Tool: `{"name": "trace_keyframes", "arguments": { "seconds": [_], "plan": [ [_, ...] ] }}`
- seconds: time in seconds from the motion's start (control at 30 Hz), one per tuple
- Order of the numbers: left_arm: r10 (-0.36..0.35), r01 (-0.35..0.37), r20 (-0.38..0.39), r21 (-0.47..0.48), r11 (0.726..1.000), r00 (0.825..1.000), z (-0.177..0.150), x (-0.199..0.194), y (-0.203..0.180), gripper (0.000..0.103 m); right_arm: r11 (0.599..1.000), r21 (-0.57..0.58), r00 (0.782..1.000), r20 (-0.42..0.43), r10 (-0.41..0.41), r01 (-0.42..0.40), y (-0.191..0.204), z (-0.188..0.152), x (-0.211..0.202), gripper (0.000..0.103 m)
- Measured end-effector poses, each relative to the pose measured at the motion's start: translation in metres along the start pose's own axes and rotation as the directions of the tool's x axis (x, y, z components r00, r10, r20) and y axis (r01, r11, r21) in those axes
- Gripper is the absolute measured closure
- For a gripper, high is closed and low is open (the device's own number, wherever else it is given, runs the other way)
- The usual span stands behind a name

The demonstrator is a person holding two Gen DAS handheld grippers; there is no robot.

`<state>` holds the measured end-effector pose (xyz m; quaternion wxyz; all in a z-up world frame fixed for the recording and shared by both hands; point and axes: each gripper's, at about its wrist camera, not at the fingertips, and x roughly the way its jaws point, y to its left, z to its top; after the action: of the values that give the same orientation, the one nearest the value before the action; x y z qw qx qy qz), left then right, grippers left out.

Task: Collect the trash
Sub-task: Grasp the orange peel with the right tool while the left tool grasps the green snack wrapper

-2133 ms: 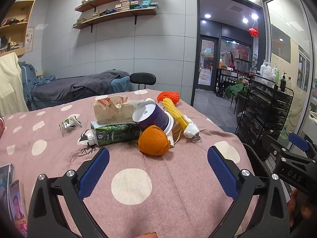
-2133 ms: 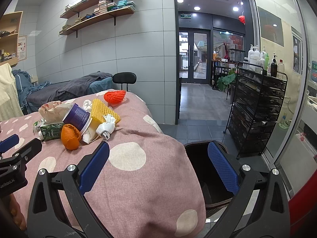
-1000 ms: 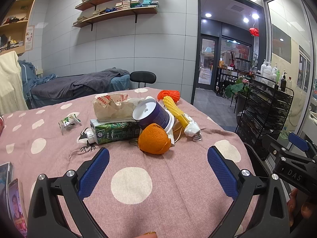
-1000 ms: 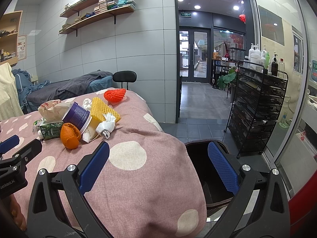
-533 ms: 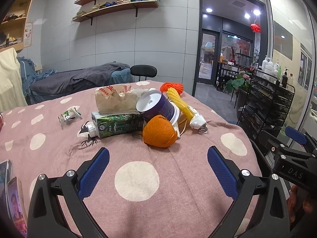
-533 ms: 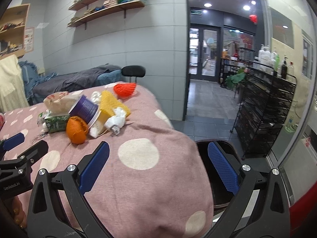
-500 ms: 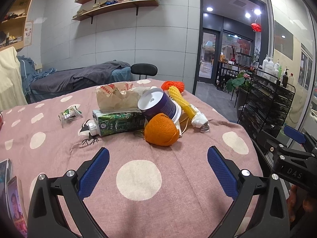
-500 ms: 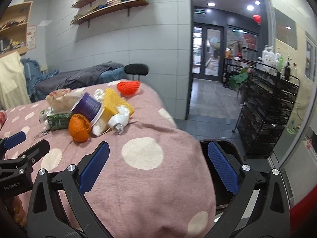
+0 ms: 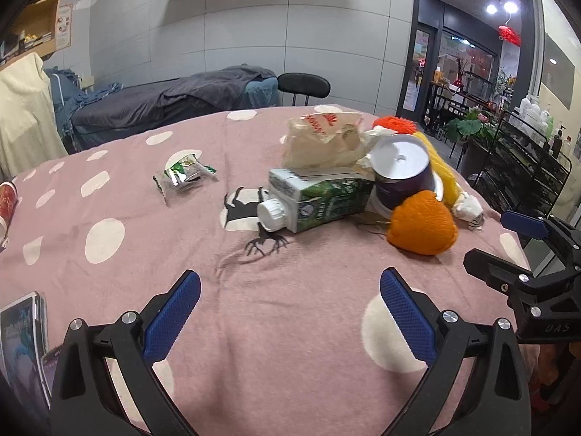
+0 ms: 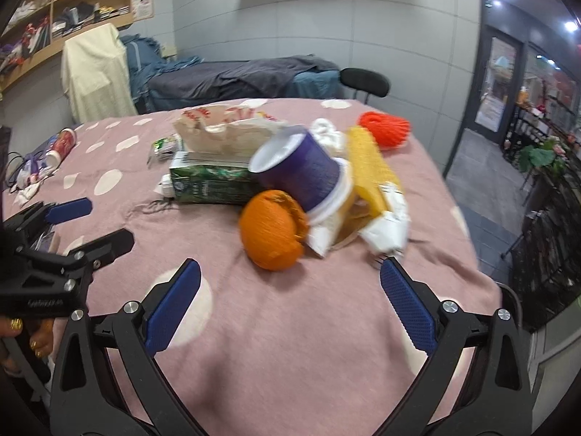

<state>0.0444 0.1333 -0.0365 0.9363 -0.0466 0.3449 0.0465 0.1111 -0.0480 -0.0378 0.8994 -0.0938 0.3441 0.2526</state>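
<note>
A heap of trash lies on a pink polka-dot tablecloth (image 9: 290, 327): a green carton (image 9: 316, 201), a purple cup (image 9: 401, 170), an orange net ball (image 9: 423, 223), a paper bag (image 9: 321, 140), yellow foam netting (image 10: 366, 167) and a red net (image 10: 385, 129). A small green wrapper (image 9: 183, 176) lies apart to the left. My left gripper (image 9: 290, 305) is open and empty, short of the carton. My right gripper (image 10: 290, 299) is open and empty, just short of the orange ball (image 10: 270, 234).
A red can (image 10: 60, 145) and cables lie at the table's far left. Phones or cards (image 9: 25, 338) lie near the left gripper. The table edge drops off at the right toward a black bin rim (image 10: 512, 301) and a black rack (image 9: 526, 178). A chair (image 9: 303, 85) stands behind.
Both grippers have swung left and moved in toward the heap. The right view has turned from the bin and doorway to the trash. Both stay open.
</note>
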Motion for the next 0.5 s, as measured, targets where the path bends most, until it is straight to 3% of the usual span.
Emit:
{"name": "trace_keyframes", "arguments": {
  "seconds": [0.1,0.23,0.3,0.4,0.5],
  "plan": [
    [0.004,-0.005,-0.04,-0.028,1.0,0.999,0.016,0.014,0.024,0.006,0.999,-0.032,0.999,-0.04,-0.006,0.005,0.009,0.01,0.019,0.023],
    [0.011,-0.014,-0.085,-0.038,0.999,0.996,0.036,0.035,0.053,0.006,1.0,-0.031,0.996,-0.092,0.003,-0.006,0.012,0.018,0.043,0.029],
    [0.026,-0.03,-0.11,-0.038,0.999,0.994,0.047,0.048,0.068,0.006,1.0,-0.024,0.994,-0.111,-0.002,-0.001,0.011,0.022,0.051,0.037],
    [0.004,-0.011,-0.138,-0.056,0.998,0.99,0.065,0.068,0.091,0.006,1.0,-0.017,0.991,-0.131,-0.006,0.004,0.011,0.027,0.059,0.045],
    [0.028,-0.03,-0.153,-0.013,0.999,0.988,0.084,0.087,0.106,0.006,1.0,-0.013,0.988,-0.156,-0.006,0.004,0.01,0.026,0.066,0.046]
  ]
}}
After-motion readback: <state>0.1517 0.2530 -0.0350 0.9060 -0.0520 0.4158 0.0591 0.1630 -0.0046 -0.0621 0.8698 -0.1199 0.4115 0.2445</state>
